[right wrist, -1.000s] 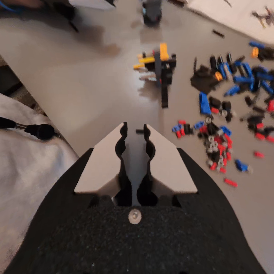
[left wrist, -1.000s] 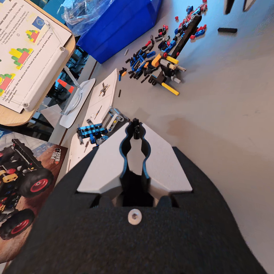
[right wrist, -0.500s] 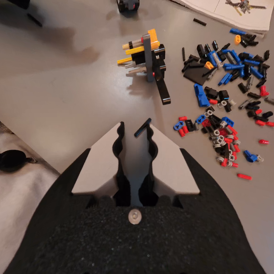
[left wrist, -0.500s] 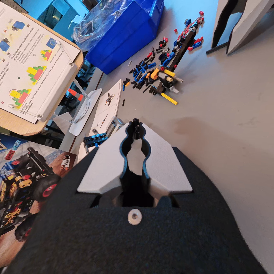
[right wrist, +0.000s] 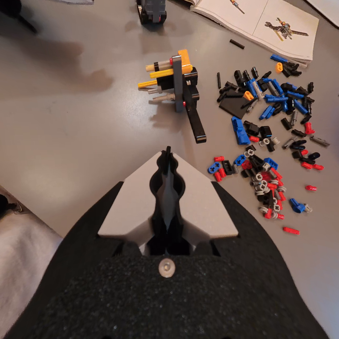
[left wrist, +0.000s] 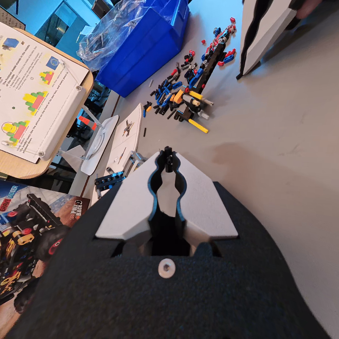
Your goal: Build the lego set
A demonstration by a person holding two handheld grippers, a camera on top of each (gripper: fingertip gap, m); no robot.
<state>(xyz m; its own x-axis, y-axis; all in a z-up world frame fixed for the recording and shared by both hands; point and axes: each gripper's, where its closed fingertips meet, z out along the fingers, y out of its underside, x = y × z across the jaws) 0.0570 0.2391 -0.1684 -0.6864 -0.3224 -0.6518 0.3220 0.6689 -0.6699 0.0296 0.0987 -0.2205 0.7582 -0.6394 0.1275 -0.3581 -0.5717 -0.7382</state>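
both grippers are pinching tiny stuff by the very tips, left gripper (left wrist: 167, 156) clamped on a small black connector (left wrist: 168, 159) and right gripper (right wrist: 167, 156) on a thin black axle (right wrist: 167, 159), so either could easily twist or pop out when pushed into the half-built assembly (right wrist: 180, 86)

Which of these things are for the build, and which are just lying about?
For the build: half-built model, loose pieces, instruction booklet, black pin and black rod gripped in the fingers.
Lying about: blue bin, plastic bag, set box.
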